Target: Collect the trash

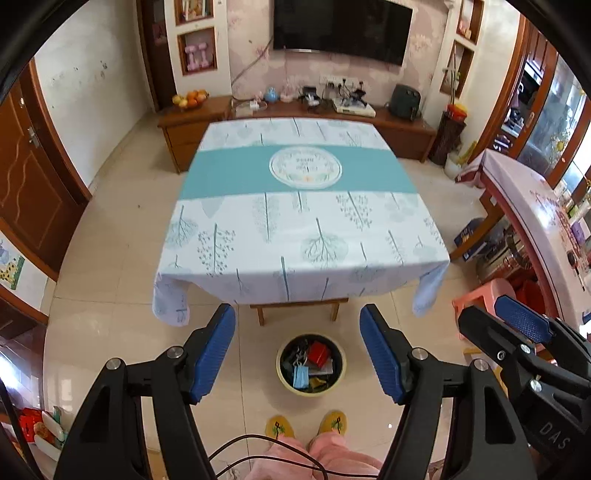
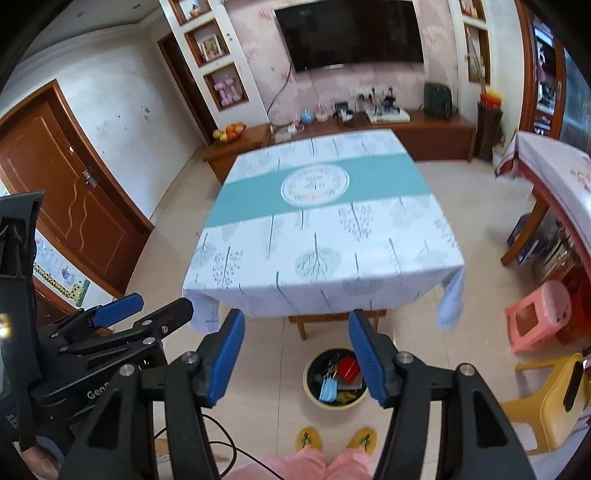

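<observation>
Trash (image 1: 309, 363) in round yellow-rimmed bin (image 1: 283, 384)

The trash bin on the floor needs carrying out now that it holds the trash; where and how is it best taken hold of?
Probably by the trash bin's yellow rim, coming straight down from above. It stands upright and open-topped on the floor, so the thin rim is the only part narrow enough to pinch. Take a side clear of the blue mask, one finger inside and one outside.

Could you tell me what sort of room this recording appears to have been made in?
Most likely a living room in a home. A wall-mounted television hangs above a long wooden cabinet with a fruit bowl on it, and a cloth-covered table stands on the tiled floor.
</observation>
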